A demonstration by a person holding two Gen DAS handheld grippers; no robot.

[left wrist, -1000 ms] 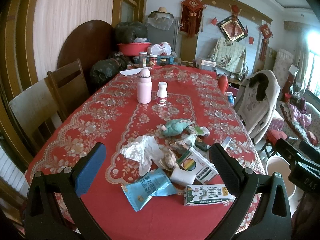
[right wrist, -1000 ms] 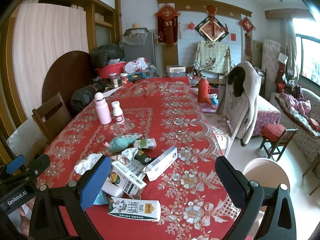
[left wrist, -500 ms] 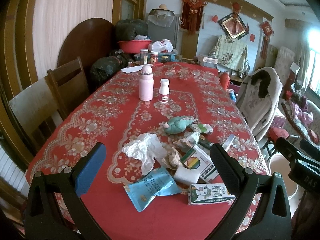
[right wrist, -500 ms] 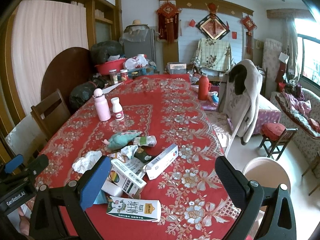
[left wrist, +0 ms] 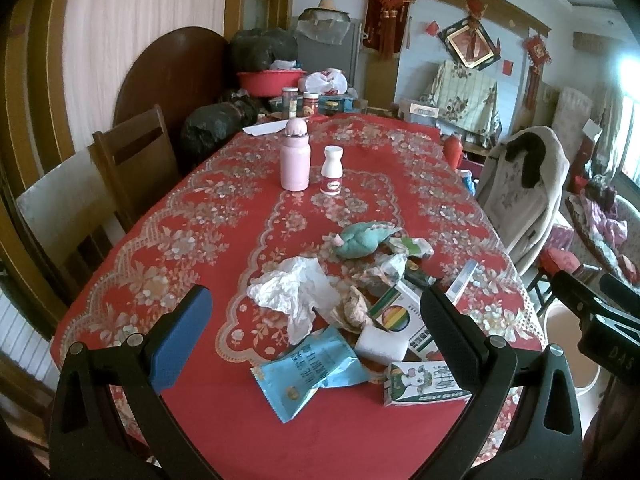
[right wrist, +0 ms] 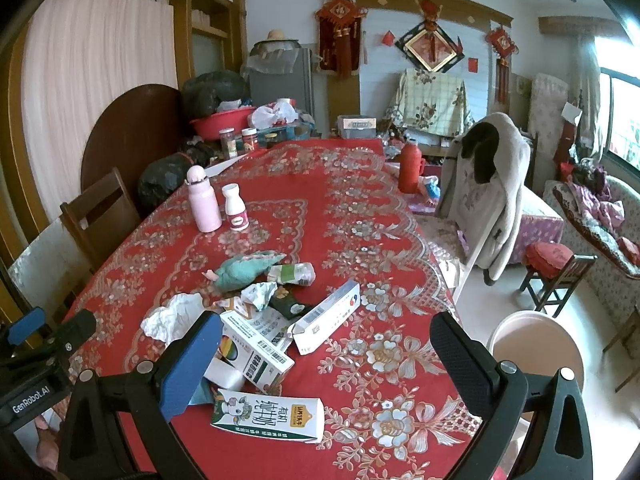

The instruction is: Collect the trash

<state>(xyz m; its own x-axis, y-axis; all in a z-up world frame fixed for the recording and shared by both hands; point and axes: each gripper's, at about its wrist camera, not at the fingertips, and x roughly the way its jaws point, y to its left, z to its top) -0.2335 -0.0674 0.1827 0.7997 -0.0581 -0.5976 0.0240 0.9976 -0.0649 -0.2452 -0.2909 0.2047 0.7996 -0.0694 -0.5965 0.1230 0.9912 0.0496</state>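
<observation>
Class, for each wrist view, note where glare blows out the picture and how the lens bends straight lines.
Left wrist view: the bright window at the right edge is blown out; the tall wooden frame bows. Right wrist view: the daylit window is washed out; the red floral tablecloth stays sharp, corners vignette black.

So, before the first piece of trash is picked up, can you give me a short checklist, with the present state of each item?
1. Left gripper open and holding nothing: ok.
2. Right gripper open and holding nothing: ok.
3. Milk carton lying flat at the near edge of the pile, nothing on top of it: ok.
4. Blue snack wrapper reachable for the left gripper: ok, though the white foam block rests against its far edge.
5. Bin beside the table, on the right: ok; whether it is empty, cannot tell.
6. Pink bottle standing away from the pile: ok.
</observation>
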